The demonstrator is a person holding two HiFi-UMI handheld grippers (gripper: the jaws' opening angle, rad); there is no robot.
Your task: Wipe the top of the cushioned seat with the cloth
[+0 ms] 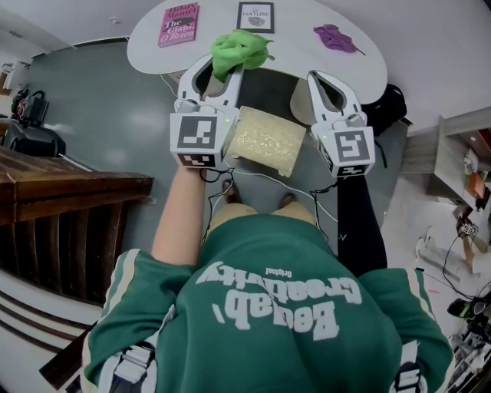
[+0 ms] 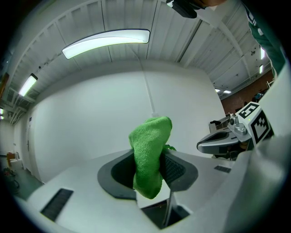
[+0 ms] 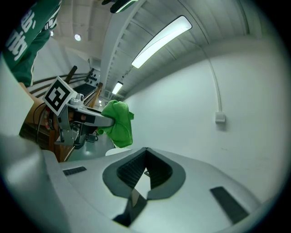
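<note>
In the head view the cream cushioned seat [image 1: 265, 142] sits low between my two grippers, just ahead of the person's feet. My left gripper [image 1: 224, 67] is shut on the green cloth [image 1: 239, 50], which bunches out past its tips, beyond the seat's far left corner. The left gripper view shows the cloth [image 2: 149, 150] pinched upright between the pads, aimed at a white wall. My right gripper [image 1: 321, 79] hovers past the seat's far right corner, shut with nothing in it. From the right gripper view the cloth [image 3: 119, 122] hangs off to the left.
A white round table [image 1: 307, 54] stands behind the seat with a pink book [image 1: 179, 24], a framed print [image 1: 255, 15] and a purple item [image 1: 335, 37]. A wooden counter [image 1: 69, 192] runs along the left. A black bag [image 1: 391, 104] and shelves [image 1: 460, 161] are on the right.
</note>
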